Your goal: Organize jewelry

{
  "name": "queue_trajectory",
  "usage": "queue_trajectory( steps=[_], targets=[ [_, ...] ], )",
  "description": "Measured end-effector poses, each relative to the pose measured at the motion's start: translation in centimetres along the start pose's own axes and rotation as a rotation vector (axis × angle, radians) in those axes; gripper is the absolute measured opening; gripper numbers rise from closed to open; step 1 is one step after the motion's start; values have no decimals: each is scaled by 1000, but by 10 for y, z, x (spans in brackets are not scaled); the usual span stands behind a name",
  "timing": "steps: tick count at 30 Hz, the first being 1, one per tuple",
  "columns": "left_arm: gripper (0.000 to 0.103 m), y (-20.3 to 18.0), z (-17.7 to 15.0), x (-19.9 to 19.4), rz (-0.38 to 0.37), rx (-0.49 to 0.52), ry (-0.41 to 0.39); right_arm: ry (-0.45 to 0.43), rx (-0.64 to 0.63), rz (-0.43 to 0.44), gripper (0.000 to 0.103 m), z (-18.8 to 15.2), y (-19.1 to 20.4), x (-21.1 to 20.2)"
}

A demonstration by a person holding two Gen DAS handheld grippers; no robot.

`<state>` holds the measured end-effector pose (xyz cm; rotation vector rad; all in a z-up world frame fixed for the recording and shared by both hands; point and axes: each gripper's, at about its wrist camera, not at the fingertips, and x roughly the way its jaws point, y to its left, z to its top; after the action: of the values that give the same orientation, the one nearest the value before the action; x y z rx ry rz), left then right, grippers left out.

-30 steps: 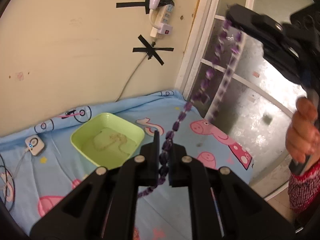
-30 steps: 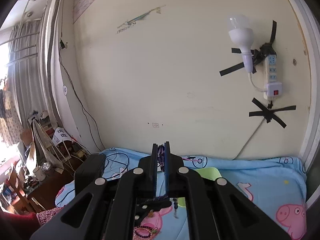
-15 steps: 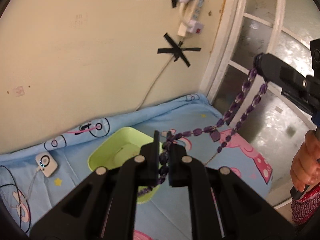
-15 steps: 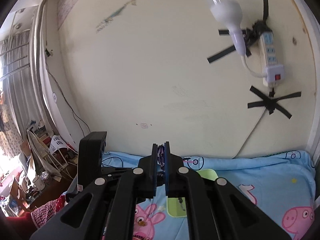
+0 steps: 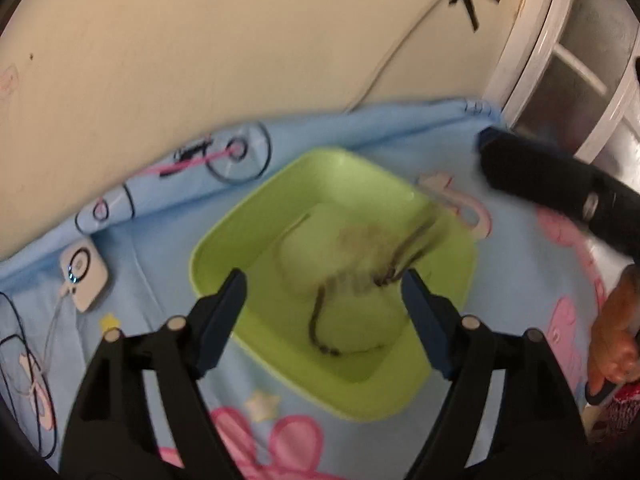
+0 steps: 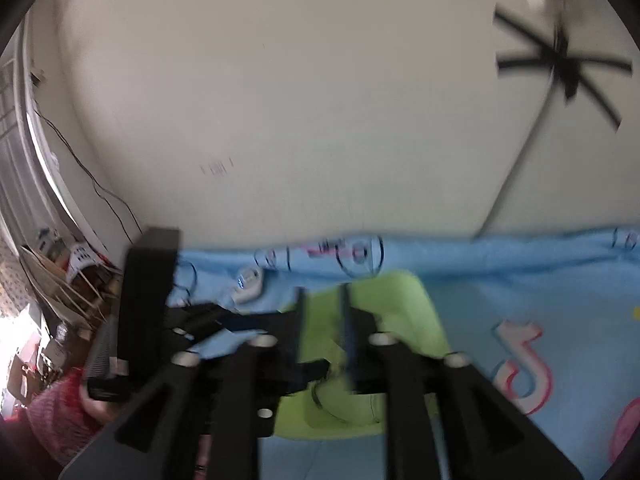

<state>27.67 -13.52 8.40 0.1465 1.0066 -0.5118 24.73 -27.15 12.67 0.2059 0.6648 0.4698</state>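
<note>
Your left wrist cam sits close above the green tray (image 5: pixel 256 208), tilted steeply down along its own fingers (image 5: pixel 224 300), facing the cream wall (image 5: pixel 200 60) with the window frame (image 5: pixel 532 40) at right. Your right wrist cam looks shallower, more wall (image 6: pixel 300 100) than bed, with the room's clutter at its left edge. Both share the tray (image 6: pixel 408 292), the blue cartoon sheet (image 5: pixel 520 280), the small white device (image 5: pixel 84 272) and the black tape cross (image 6: pixel 560 64). Each sees the other tool; both views motion-blurred.
</note>
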Motion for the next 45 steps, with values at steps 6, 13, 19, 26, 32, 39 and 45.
queue_trajectory(
  steps=[6, 13, 19, 26, 32, 39, 45],
  targets=[
    [76, 21, -16, -64, -7, -39, -104, -20, 20, 34, 34, 2, 9, -15],
    [76, 45, -67, -163, 25, -72, -236, -12, -52, 119, 34, -18, 60, -53],
    [76, 72, -147, -192, 95, -134, -236, 165, -187, 153, 22, -91, 119, -17],
    [76, 106, -228, -192, 63, -282, -229, 334, -211, 180, 17, -157, 161, 34],
    [76, 114, -255, -193, 69, -296, -226, 444, -224, 179, 0, -172, 169, 62],
    [80, 101, -255, -193, 51, -208, -252, 238, -282, 201, 0, -126, 196, -6],
    [85, 63, -237, -187, -8, -81, -288, 55, -328, 208, 0, -80, 214, -72]
  ],
)
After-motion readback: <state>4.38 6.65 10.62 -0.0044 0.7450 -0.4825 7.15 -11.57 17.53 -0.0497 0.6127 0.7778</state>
